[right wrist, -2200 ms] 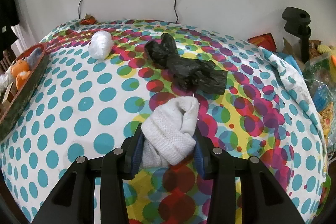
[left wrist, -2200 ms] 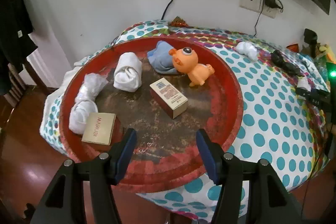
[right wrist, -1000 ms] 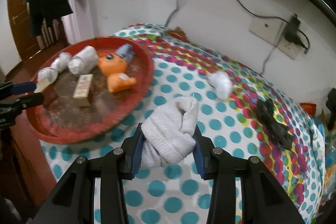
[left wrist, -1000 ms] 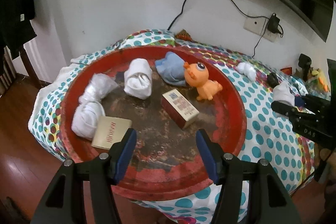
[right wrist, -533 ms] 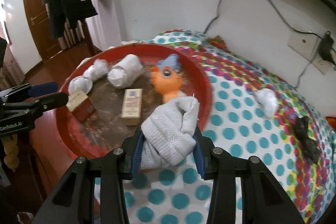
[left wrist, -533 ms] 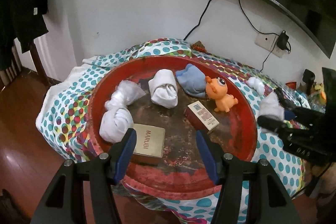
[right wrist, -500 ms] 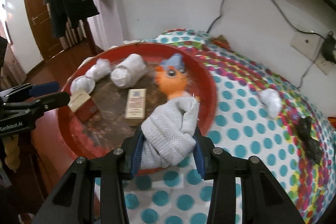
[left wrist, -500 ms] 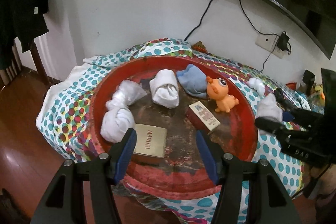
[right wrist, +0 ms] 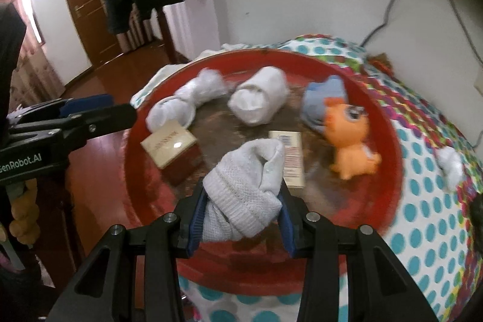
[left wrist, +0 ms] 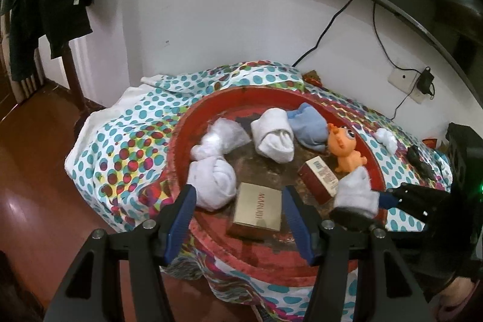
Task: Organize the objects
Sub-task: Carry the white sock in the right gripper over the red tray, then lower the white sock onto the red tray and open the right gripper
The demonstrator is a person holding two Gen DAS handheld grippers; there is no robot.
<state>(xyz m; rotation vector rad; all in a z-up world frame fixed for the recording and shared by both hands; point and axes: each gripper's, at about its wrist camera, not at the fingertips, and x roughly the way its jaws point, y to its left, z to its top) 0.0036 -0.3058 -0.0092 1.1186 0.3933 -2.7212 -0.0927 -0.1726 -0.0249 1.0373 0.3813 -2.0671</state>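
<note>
My right gripper point(right wrist: 243, 212) is shut on a white knitted sock roll point(right wrist: 246, 189) and hangs over the near part of the round red tray point(right wrist: 389, 125). In the left wrist view that sock roll point(left wrist: 354, 190) shows at the tray's point(left wrist: 181, 135) right side. The tray holds an orange toy animal point(right wrist: 350, 138), a blue cloth point(right wrist: 320, 98), a white cloth roll point(right wrist: 259, 103), a knotted white bundle point(right wrist: 178, 106), a gold box point(right wrist: 169, 145) and a small carton point(right wrist: 291, 159). My left gripper point(left wrist: 240, 219) stands open above the tray's near-left rim, over the gold box point(left wrist: 259, 210).
A dotted cloth point(left wrist: 120, 141) covers the table. A small white wad point(left wrist: 386, 138) and a black crumpled bag point(left wrist: 418, 160) lie on it to the right of the tray. Cables and a wall socket point(left wrist: 404, 79) are behind. Wooden floor point(left wrist: 27, 141) lies left.
My right gripper carried the sock roll leftwards from the dotted cloth to above the tray. My left gripper drew back and to the left, so the tray sits further right in its view.
</note>
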